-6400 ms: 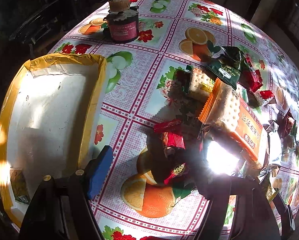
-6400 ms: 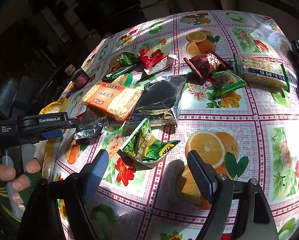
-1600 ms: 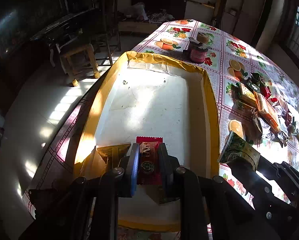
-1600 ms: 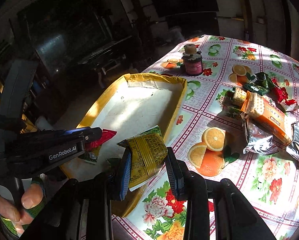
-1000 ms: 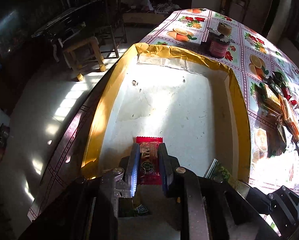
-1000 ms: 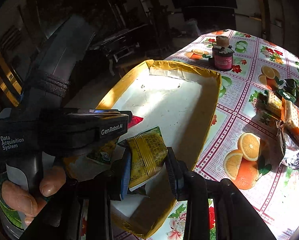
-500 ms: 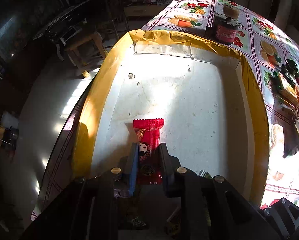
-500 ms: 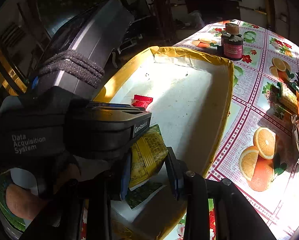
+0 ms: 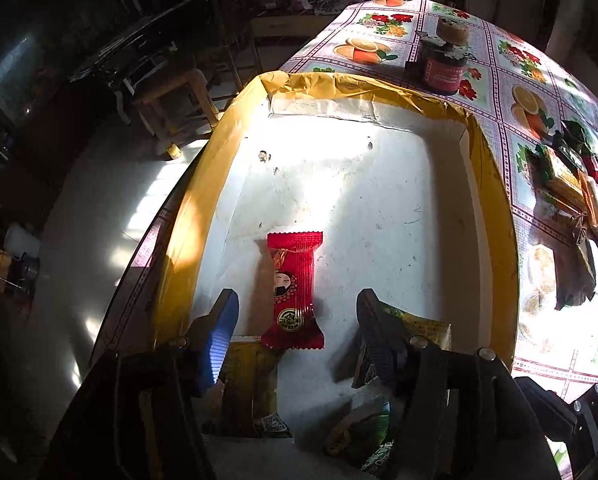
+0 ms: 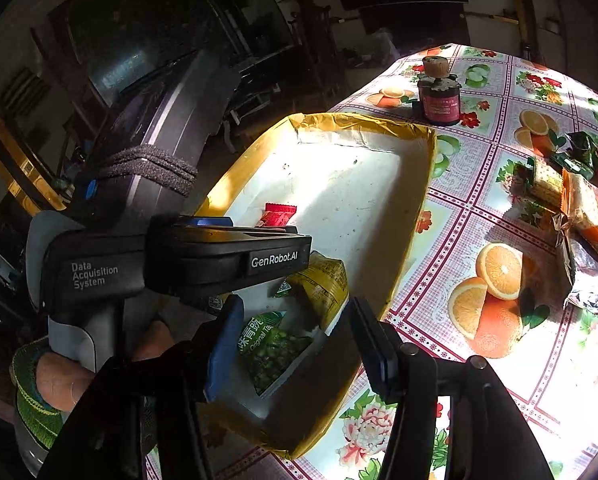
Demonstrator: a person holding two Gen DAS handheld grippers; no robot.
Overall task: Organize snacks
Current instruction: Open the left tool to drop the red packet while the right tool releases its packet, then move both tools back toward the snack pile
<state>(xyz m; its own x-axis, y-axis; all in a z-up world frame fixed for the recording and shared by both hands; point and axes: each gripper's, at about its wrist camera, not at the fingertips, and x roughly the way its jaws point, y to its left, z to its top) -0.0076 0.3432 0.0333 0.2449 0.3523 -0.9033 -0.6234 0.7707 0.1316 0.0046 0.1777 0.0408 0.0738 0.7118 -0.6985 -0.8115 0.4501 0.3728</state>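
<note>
A shallow yellow-rimmed box with a white floor sits at the table's corner. On that floor lies a red candy packet, free between the opening jaws of my left gripper, whose pads do not touch it. My right gripper hovers over the box's near corner, its jaws opening too. A yellow snack bag and a green pea packet lie loose in the box below it. In the left wrist view the yellow bag sits by the right finger.
A dark jar with a cork lid stands on the fruit-print tablecloth beyond the box. Several more snack packets lie to the right. A person's hand holds the left gripper body, which blocks part of the right wrist view.
Both grippers have opened. The red candy packet dropped from the left jaws onto the box floor, and the yellow bag left the right jaws and lies in the box.
</note>
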